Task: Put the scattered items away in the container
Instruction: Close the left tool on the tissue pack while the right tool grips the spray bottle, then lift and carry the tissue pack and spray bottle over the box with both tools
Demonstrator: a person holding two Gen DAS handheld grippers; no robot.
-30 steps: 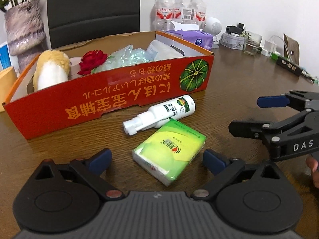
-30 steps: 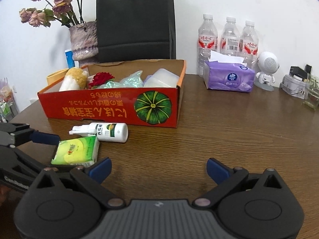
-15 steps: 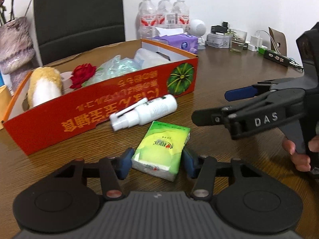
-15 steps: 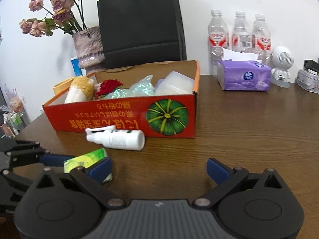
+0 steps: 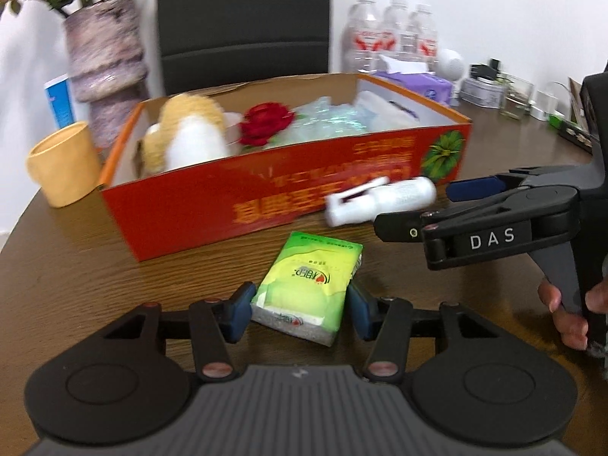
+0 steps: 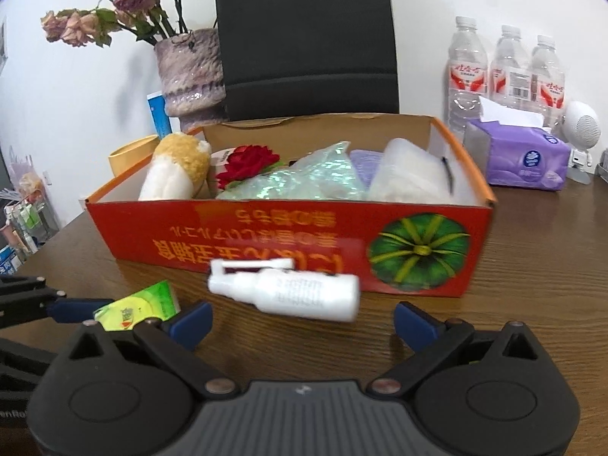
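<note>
1. Your left gripper (image 5: 300,311) has closed in since a second ago; its pads now press both sides of the tissue pack (image 5: 309,283) on the table (image 5: 76,266).
2. The spray bottle (image 6: 288,292) lies before the box (image 6: 266,239), as before.
3. Your right gripper (image 6: 302,323), jaws wide and empty, has moved up to the bottle.
</note>
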